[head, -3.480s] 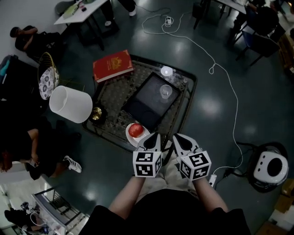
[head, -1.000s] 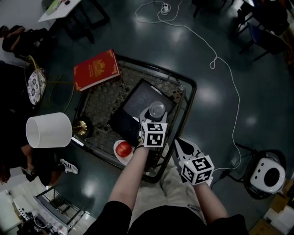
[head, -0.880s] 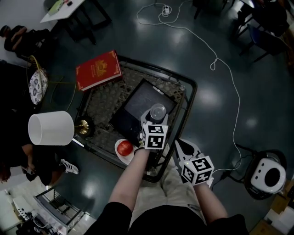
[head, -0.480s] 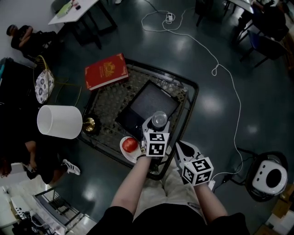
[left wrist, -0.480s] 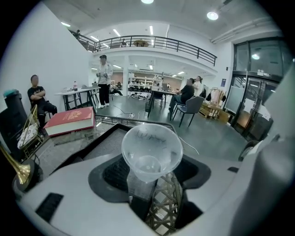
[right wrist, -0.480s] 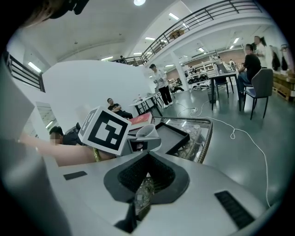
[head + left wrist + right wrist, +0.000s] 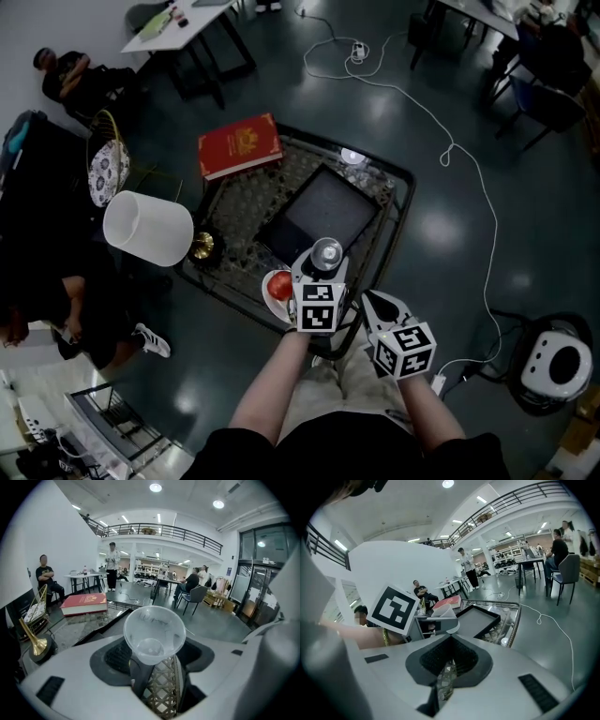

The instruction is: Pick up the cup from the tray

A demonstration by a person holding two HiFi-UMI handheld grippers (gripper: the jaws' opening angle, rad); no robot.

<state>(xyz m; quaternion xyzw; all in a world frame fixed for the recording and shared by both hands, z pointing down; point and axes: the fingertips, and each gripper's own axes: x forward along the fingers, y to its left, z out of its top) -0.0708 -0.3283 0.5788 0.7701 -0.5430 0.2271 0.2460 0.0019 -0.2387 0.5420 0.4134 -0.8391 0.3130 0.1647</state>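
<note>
a clear plastic cup is gripped between the jaws of the left gripper. it is held upright, with its open mouth above the pads. the cup is held clear of the black tray, which lies beyond the jaws on the woven table top. a red apple on a white plate is seen just left of these jaws, and a red book lies far beyond them to the left. the jaws of the right gripper are closed together with nothing between them. the left gripper's marker cube is seen ahead of them to the left.
</note>
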